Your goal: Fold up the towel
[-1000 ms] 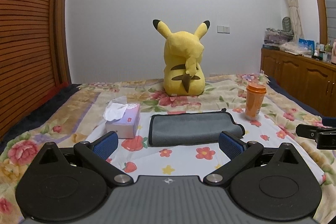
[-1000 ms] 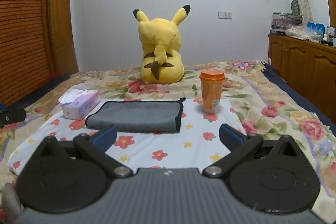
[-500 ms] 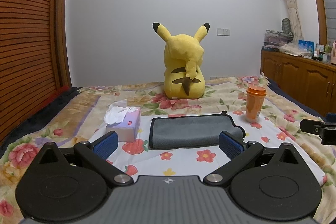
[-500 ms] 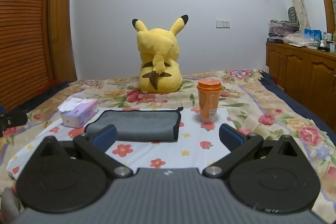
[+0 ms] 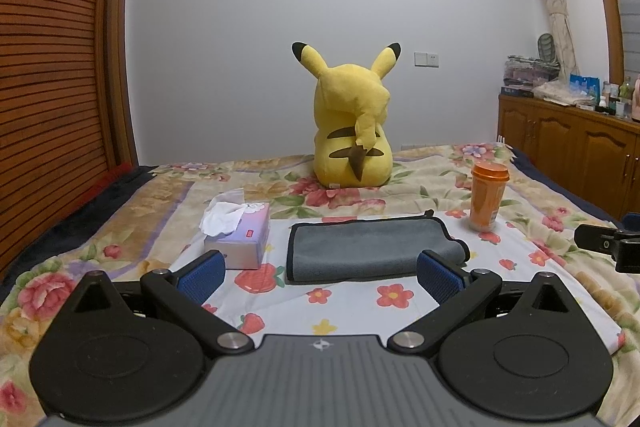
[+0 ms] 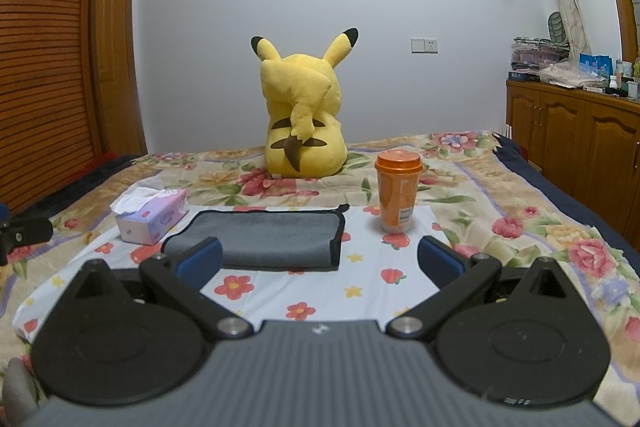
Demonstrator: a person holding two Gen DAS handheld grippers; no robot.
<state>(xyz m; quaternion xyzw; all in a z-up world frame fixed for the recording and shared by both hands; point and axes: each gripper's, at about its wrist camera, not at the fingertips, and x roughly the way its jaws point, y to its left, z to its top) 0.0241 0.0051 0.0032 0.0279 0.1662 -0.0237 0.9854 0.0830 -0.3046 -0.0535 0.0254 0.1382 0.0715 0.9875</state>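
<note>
- Folded grey towel [image 5: 370, 247] lies mid-frame on the floral bed [image 5: 432, 171], between tissue box [image 5: 240, 235] and orange cup [image 5: 488, 199].
- Left gripper [image 5: 320, 273] and right gripper [image 6: 320, 259], lower frame, both spread wide, holding nothing.

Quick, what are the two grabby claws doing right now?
Left gripper: open, holding nothing, short of the grey towel.
Right gripper: open, holding nothing.
</note>
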